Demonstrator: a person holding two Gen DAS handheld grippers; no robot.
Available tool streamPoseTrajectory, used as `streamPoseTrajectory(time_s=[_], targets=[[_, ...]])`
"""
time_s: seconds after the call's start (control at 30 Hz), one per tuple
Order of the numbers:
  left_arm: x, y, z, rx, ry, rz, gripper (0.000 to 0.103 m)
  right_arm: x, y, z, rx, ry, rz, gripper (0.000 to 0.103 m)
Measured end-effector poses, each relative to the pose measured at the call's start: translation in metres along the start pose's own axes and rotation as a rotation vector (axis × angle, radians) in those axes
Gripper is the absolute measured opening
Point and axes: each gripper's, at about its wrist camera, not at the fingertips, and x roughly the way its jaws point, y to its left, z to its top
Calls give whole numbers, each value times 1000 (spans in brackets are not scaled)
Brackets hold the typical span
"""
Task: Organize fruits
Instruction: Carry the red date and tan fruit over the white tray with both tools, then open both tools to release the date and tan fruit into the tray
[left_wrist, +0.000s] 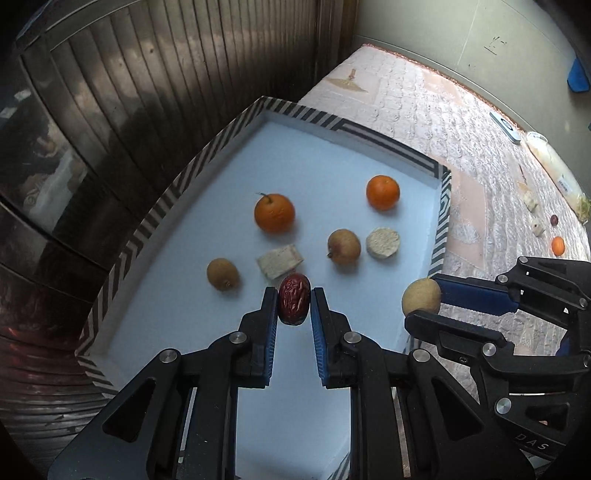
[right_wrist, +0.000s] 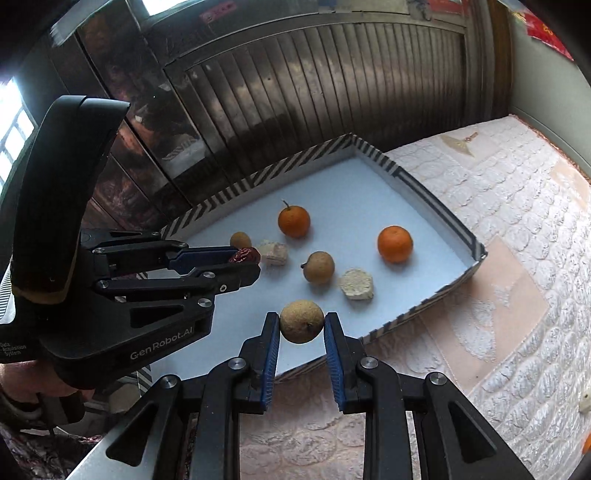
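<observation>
Left gripper (left_wrist: 294, 304) clamped on red date (left_wrist: 294, 303) above tray (left_wrist: 444, 206) near edge; right gripper (right_wrist: 301, 322) pinching longan (right_wrist: 301, 321) by fingertips only — could slip, roll off the near-right rim.

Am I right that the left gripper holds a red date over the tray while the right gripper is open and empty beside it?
Not quite: the right gripper is not empty. The right wrist view shows it shut on a tan round fruit. The rest stands: the left gripper holds the red date over the tray.
</observation>
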Motion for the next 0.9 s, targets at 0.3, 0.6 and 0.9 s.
streamPoseTrajectory(time_s=[0.3,0.6,0.9], targets=[[12,23,-16,-73,40,1,17,40,13,6,-14,62,10,23],[17,24,-18,-84,41,30,17,54,12,11,-18,77,-45,23],[17,27,-11,-108,39,58,46,51,11,12,-13,68,-43,26]])
